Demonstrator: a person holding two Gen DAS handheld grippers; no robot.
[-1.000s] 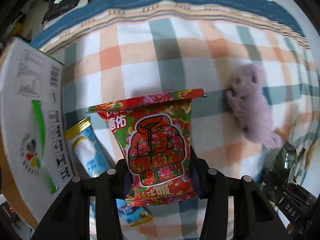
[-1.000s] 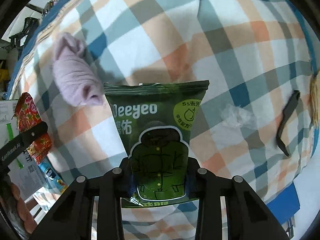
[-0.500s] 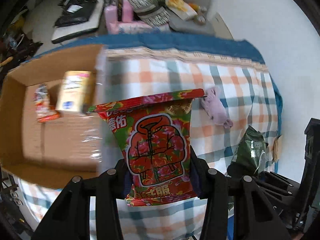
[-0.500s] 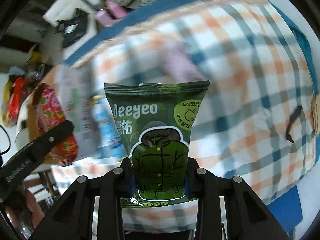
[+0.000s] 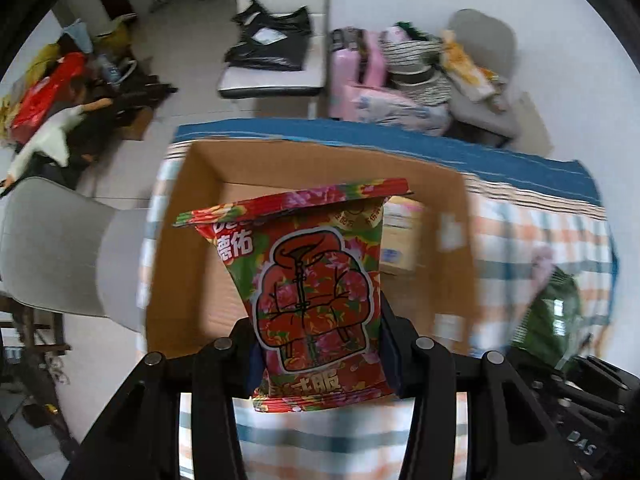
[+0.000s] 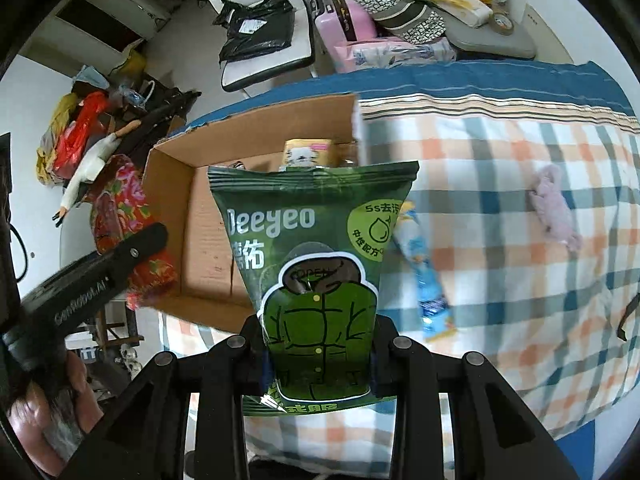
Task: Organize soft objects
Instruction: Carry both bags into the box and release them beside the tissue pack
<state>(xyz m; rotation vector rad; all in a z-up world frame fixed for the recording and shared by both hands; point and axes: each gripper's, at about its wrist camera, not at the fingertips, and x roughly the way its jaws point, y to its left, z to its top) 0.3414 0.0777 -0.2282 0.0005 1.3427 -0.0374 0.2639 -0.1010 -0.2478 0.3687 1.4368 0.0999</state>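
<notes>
My left gripper (image 5: 318,344) is shut on a red floral packet (image 5: 316,280) and holds it above the open cardboard box (image 5: 192,264). My right gripper (image 6: 318,356) is shut on a green packet (image 6: 316,264), raised over the checked cloth just right of the box (image 6: 208,220). The red packet also shows at the left of the right wrist view (image 6: 124,216), and the green packet at the right of the left wrist view (image 5: 554,312). A blue packet (image 6: 424,276) and a lilac plush toy (image 6: 554,208) lie on the cloth.
The box holds a yellow carton (image 6: 306,154). The checked cloth (image 6: 500,152) covers the table, with a blue edge at the back. A grey chair (image 5: 56,248) stands left of the table. Chairs with bags and a pink suitcase (image 5: 356,68) stand behind it.
Both grippers have risen and swung left with their packets. The left one now hangs over the open box; the table and toy have dropped farther away.
</notes>
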